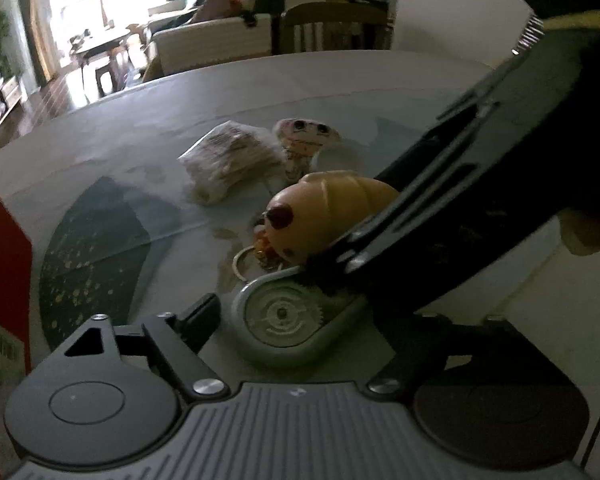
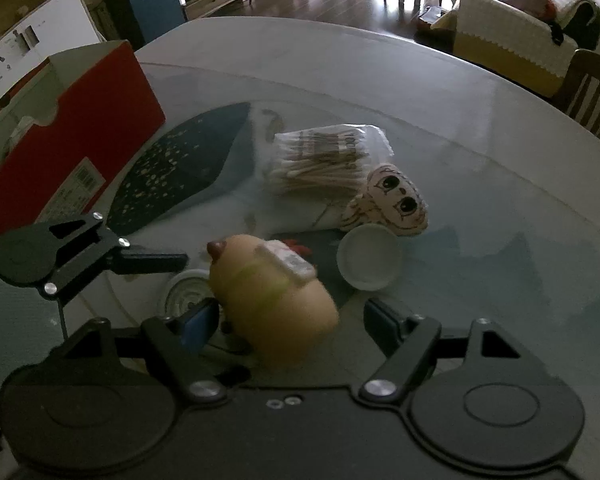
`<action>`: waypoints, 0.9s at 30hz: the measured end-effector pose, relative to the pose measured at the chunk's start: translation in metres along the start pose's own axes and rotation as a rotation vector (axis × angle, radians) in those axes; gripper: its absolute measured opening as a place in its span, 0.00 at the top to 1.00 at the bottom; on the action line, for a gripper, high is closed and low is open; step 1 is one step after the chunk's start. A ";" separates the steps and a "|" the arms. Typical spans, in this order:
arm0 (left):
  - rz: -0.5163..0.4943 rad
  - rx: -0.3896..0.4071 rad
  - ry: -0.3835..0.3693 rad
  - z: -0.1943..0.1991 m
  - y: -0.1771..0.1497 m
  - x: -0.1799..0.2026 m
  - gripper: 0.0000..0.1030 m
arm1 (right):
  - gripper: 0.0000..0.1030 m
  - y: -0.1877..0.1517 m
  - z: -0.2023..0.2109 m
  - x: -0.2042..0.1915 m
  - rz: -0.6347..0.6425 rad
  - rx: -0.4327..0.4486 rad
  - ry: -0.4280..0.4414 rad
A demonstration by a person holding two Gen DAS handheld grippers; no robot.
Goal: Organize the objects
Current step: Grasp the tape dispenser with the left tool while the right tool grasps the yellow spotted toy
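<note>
A yellow croissant-shaped plush toy [image 2: 272, 296] with a white label lies on the table between the fingers of my right gripper [image 2: 292, 316]. That gripper is open, its left pad close against the toy. In the left wrist view the toy [image 1: 324, 208] sits behind a grey correction-tape dispenser [image 1: 284, 320]. The dispenser lies between the jaws of my open left gripper [image 1: 296, 316]. The right gripper's finger [image 1: 380, 232] crosses in front and hides my left gripper's right finger. A bag of cotton swabs [image 2: 328, 160], a doll-face plush [image 2: 396, 200] and a white lid [image 2: 370, 258] lie beyond.
An open red cardboard box [image 2: 72, 140] stands at the table's left. A dark fan-shaped pattern [image 2: 180, 168] shows under the glass tabletop [image 2: 480, 140]. A wooden chair [image 2: 592, 88] stands at the far right edge. A sofa and floor lie beyond.
</note>
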State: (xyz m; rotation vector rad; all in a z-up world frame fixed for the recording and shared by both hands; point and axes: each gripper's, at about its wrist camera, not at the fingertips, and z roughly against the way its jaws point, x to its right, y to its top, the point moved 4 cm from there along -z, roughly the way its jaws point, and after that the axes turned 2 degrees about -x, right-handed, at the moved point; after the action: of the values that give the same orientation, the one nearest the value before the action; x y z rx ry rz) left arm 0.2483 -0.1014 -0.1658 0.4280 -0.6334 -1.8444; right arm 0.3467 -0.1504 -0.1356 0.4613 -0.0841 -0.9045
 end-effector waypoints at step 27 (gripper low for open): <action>0.014 0.032 0.028 0.038 -0.020 0.006 0.32 | 0.40 -0.046 0.054 0.019 -0.094 0.033 -0.075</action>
State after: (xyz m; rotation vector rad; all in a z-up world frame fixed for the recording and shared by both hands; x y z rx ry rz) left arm 0.2097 -0.0930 -0.1482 0.4691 -0.6464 -1.8144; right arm 0.3102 -0.2082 -0.1084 0.4647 -0.1469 -1.0137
